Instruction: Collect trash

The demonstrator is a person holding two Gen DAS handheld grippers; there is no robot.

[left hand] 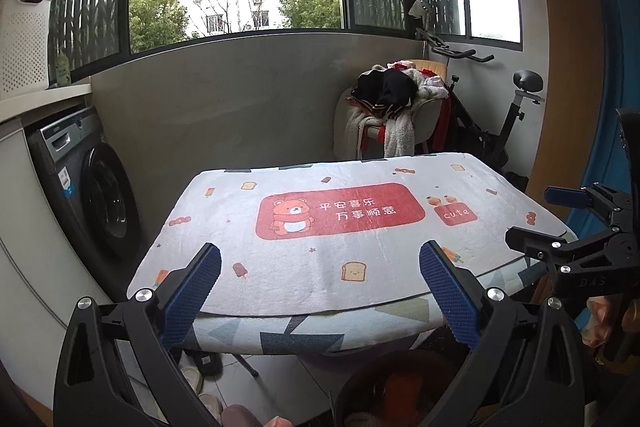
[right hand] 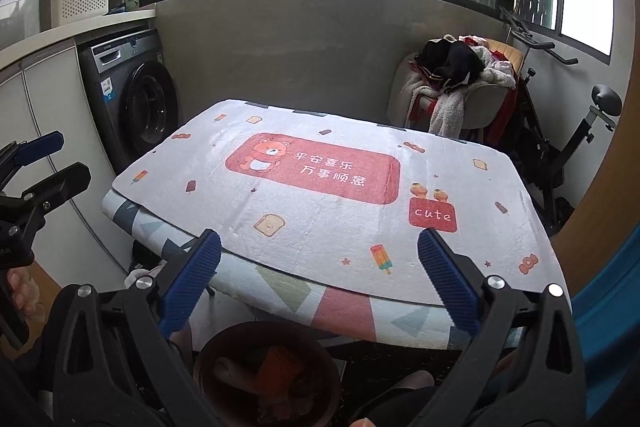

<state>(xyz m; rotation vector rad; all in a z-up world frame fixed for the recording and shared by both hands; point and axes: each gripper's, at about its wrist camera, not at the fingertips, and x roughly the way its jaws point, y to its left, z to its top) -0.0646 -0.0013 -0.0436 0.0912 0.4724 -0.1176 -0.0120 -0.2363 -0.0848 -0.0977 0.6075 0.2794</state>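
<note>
Beneath both sets of jaws sat the dark round bin (right hand: 266, 371) holding orange and pale scraps, clearest from the right wrist; the left wrist caught only its rim. Ahead of the jaws, the bench under its white bear-printed cloth (left hand: 332, 227) carried no visible trash. The left gripper (left hand: 320, 291) and right gripper (right hand: 318, 283) both hung spread and empty. Collecting looked finished or not begun; the next move would call for finding litter first.
</note>
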